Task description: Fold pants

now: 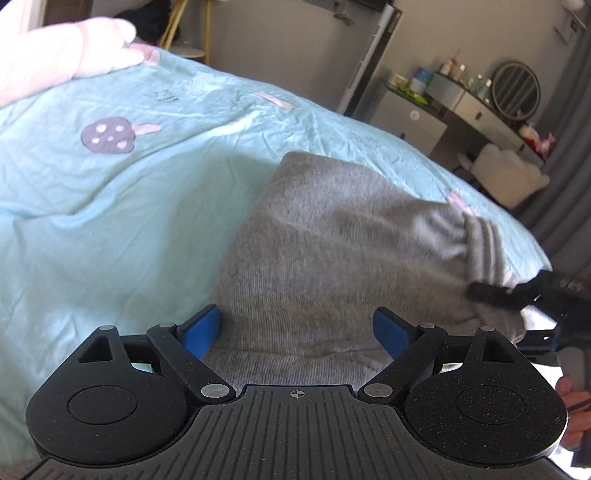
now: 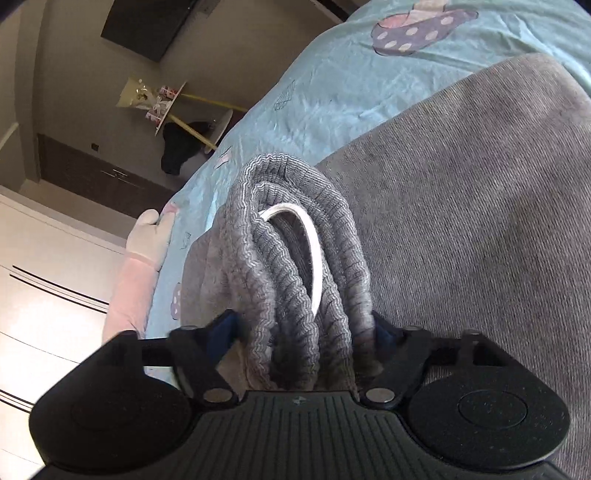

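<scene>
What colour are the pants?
Grey, with a ribbed waistband; the pants show best in the right wrist view.

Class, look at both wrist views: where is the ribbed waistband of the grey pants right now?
The waistband is bunched between the right claw fingers, at the right end of the grey pants on the blue bedsheet.

A bed [image 1: 110, 206] with a pale turquoise cover printed with mushrooms fills the foreground. Beyond it, a grey dressing table [image 1: 476, 110] carries bottles and a round mirror [image 1: 516, 90], beside grey curtains [image 1: 569, 177]. Beige walls [image 1: 280, 33] stand behind. A white wardrobe [image 2: 48, 280] and a yellow-legged side table [image 2: 184, 110] show opposite.
</scene>
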A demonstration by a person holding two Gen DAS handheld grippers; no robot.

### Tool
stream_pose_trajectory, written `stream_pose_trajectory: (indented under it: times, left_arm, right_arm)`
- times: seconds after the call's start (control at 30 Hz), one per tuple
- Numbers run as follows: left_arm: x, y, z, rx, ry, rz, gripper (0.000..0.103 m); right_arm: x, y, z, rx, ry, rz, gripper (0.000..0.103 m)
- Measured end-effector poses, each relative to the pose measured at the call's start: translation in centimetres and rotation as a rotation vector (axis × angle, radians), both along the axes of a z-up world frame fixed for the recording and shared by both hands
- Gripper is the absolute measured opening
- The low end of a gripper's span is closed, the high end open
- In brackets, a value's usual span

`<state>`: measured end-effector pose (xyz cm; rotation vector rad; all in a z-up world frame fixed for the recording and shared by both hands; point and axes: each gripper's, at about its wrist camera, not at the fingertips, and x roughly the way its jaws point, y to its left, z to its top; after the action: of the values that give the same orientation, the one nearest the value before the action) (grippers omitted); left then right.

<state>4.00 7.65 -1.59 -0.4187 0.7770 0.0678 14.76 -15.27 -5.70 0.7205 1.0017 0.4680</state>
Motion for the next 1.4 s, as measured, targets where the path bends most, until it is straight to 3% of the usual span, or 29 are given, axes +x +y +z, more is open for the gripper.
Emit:
stream_pose_trajectory:
  times: [0.23, 0.33, 0.43, 0.53, 0.6, 0.67, 0.73, 0.93, 1.13, 1.27, 1.4]
  left_arm:
    - [-1.1, 0.2, 0.8, -0.045, -0.056, -0.003, 0.092]
    - [-2.3, -0.7, 1.8, -0.041, -0.091, -0.056, 0.092]
    - [-3.7, -2.7, 2.3, -0.019, -0.105, -0.171, 0.093]
    - [-3.3, -4.7, 2.0, 0.039, -0.069, -0.248, 0.093]
    - [-2.1, -5.4, 1.2, 0.084, -0.002, -0.222, 0.093]
    - [-1.0, -5.6, 0.2, 0.124, 0.071, -0.177, 0.086]
    - [-0.7, -5.4, 0.1, 0.115, 0.072, -0.159, 0.079]
    - [-1.9, -4.5, 1.1, 0.06, -0.022, -0.143, 0.073]
    - [-2.9, -6.0, 2.1, 0.069, -0.086, -0.255, 0.074]
    - [-2.3, -7.3, 1.2, 0.084, -0.033, -0.327, 0.084]
    - [-1.5, -7.3, 0.3, 0.074, 0.032, -0.335, 0.087]
  right_arm:
    - [-2.1, 1.3, 4.1, -0.042, -0.131, -0.029, 0.04]
    - [-3.0, 0.6, 6.5, 0.029, -0.192, -0.04, 0.039]
    - [-3.8, -0.1, 8.3, 0.066, -0.223, -0.061, 0.039]
    - [-4.4, -0.9, 9.7, 0.082, -0.234, -0.077, 0.038]
    - [-4.8, -1.4, 10.2, 0.096, -0.246, -0.089, 0.038]
    - [-5.4, -2.1, 10.4, 0.11, -0.255, -0.099, 0.037]
    - [-6.3, -2.5, 10.6, 0.102, -0.263, -0.102, 0.036]
    - [-7.7, -4.6, 9.7, 0.096, -0.247, -0.153, 0.035]
    - [-8.5, -7.3, 9.2, 0.083, -0.263, -0.22, 0.035]
    - [-8.4, -9.1, 7.1, -0.03, -0.234, -0.277, 0.036]
    - [-7.6, -10.3, 3.1, -0.113, -0.062, -0.297, 0.055]
